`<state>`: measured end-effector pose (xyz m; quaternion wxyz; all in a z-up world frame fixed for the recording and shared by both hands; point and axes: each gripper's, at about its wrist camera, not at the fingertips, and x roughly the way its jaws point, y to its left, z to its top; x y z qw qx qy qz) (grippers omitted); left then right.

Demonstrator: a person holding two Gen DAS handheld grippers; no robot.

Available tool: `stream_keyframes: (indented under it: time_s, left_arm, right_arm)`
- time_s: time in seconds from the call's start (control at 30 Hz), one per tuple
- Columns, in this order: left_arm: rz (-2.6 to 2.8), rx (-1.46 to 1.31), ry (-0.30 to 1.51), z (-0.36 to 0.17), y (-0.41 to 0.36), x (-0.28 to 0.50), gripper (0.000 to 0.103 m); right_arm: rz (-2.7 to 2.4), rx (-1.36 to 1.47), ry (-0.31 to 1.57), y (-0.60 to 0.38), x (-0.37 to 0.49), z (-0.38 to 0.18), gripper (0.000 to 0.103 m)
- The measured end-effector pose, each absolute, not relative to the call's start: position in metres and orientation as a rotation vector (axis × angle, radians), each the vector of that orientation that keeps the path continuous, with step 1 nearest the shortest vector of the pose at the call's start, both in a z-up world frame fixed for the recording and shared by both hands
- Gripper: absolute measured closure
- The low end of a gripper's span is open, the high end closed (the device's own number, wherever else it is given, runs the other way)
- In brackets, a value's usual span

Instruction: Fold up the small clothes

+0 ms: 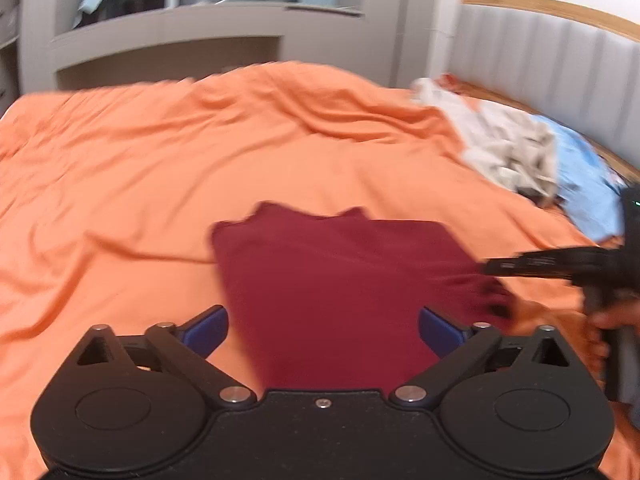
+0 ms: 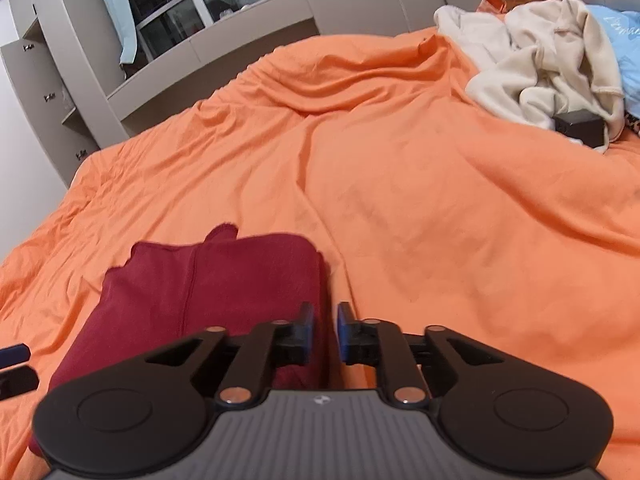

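A dark red garment lies folded on the orange bedsheet. My left gripper is open, its blue pads wide apart over the garment's near edge, holding nothing. The right gripper shows at the garment's right corner in the left wrist view. In the right wrist view the garment lies to the left. My right gripper has its blue pads close together with a narrow gap, at the garment's right edge. The red cloth's edge appears to sit between them.
A cream garment and a light blue one lie heaped near the grey headboard, with a small black box beside them. Grey cabinets and a window stand beyond the bed. The left gripper's tips show at left.
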<state>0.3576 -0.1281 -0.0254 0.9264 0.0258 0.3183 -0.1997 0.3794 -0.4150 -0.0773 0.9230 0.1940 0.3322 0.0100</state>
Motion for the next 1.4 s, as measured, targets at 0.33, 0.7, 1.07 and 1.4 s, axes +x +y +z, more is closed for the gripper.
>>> stream_keyframes:
  time_s: [0.33,0.7,1.07,1.4]
  left_arm:
    - [-0.354,-0.2,0.779,-0.061,-0.061,0.411,0.001]
    - [-0.405,-0.315,0.869,-0.087,-0.057,0.425,0.002]
    - [-0.453,-0.396,0.897,-0.099,-0.058,0.43,0.022]
    - [-0.503,-0.414,0.89,-0.096,-0.065,0.43,0.05]
  right_arm:
    - [0.084,0.486,0.675,-0.415,0.392,-0.092,0.03]
    - [0.123,0.545,0.753,-0.405,0.405,-0.116,0.024]
    - [0.111,0.398,0.737,-0.384,0.4,-0.108,0.052]
    - [0.106,0.355,0.735,-0.379,0.399,-0.109,0.052]
